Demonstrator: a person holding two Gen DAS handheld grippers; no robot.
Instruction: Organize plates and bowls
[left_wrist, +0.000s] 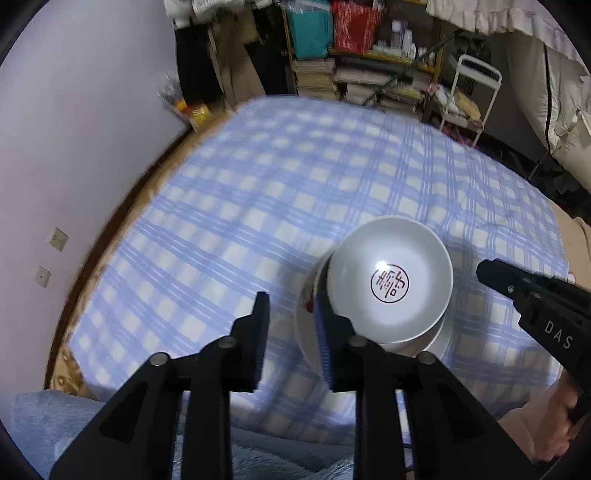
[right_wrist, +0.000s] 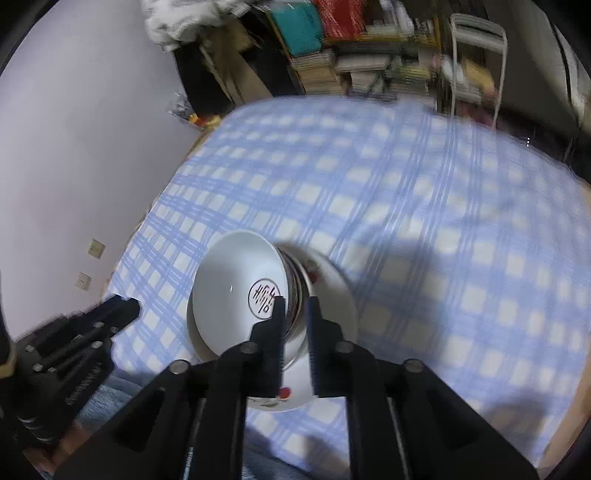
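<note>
Left wrist view: my left gripper (left_wrist: 291, 336) and right gripper (right_wrist: 295, 332) both stand parted, grasping nothing. The stacked white bowl (left_wrist: 389, 280) sits on the plate (left_wrist: 306, 332) mid-table, near me. Glazed ceramic looks slick, rigid, breakable; I'd pinch opposite rims.

One bowl (left_wrist: 389, 280), one plate (right_wrist: 332, 295), two grippers
</note>
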